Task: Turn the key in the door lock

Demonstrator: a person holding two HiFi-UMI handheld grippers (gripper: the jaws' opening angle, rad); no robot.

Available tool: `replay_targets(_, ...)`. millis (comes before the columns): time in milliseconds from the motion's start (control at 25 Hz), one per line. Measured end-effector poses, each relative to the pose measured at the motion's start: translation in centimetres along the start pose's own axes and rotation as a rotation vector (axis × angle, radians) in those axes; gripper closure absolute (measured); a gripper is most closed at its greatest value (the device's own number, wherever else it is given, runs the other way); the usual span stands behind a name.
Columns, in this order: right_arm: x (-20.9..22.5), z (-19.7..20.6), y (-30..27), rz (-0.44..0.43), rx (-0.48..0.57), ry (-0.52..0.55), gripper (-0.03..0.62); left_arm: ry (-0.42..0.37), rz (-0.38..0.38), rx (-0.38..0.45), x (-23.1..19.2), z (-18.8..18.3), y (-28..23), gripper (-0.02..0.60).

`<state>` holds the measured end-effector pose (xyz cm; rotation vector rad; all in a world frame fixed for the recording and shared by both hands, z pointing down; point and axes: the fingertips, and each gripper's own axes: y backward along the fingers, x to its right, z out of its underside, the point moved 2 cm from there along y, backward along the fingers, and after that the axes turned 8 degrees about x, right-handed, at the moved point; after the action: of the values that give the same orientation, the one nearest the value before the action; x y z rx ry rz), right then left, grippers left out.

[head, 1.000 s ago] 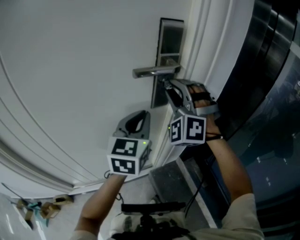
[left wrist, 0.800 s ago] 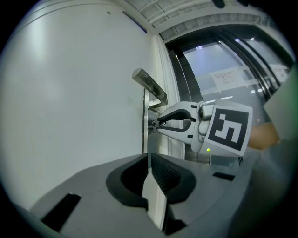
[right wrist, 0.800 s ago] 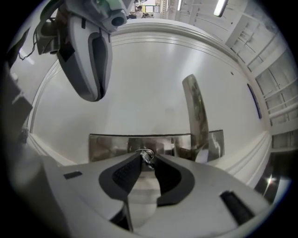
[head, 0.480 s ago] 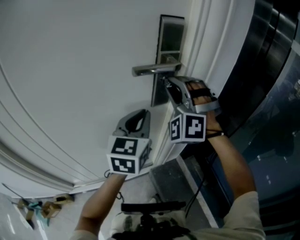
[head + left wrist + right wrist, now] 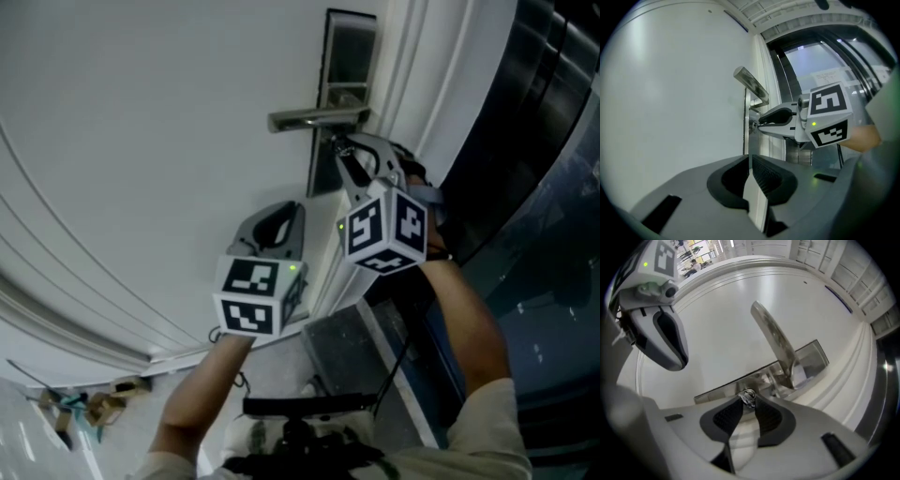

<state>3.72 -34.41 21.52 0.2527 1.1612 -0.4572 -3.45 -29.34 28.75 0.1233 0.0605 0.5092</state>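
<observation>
Right gripper [image 5: 749,402] pinches key [image 5: 748,394] at pad tips, jaws just eased wider; thin hold may slip off mid-turn, leaving turn incomplete

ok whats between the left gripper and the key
Nothing stands there: the left gripper view shows only white door and lock plate between the left gripper and the key. The right gripper pinches the key, its jaws having just opened slightly.

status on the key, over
Right gripper pinching key, jaws just eased open slightly. Left gripper shut, empty, beside door. Handle above key, nothing blocking.
</observation>
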Motion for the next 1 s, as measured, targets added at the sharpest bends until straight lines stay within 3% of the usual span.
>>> replay_targets(240,0.2,0.0,0.0,0.003,-0.002,-0.175,0.499,0.001,-0.001,-0.001,-0.1,0.1,0.0,0.549)
replay_targets(560,0.8,0.1,0.1,-0.025,0.044,-0.490,0.499,0.000,-0.001,0.002,0.0,-0.2,0.0,0.549)
replay_targets(720,1.0,0.6,0.1,-0.058,0.094,-0.749,0.503,0.002,-0.001,0.000,0.0,0.0,0.1,0.549)
replay_targets(760,1.1,0.7,0.1,-0.074,0.117,-0.845,0.508,0.003,-0.002,-0.001,0.0,0.1,0.1,0.549)
replay_targets(800,1.1,0.7,0.1,-0.091,0.145,-0.960,0.568,0.003,-0.003,-0.001,-0.1,0.1,0.1,0.549)
replay_targets(880,1.3,0.9,0.1,-0.111,0.193,-1.166,0.565,0.004,-0.005,-0.001,-0.2,0.0,0.3,0.549)
replay_targets(1000,1.4,1.0,0.2,-0.106,0.223,-1.299,0.565,0.004,-0.007,0.001,-0.3,0.0,0.4,0.549)
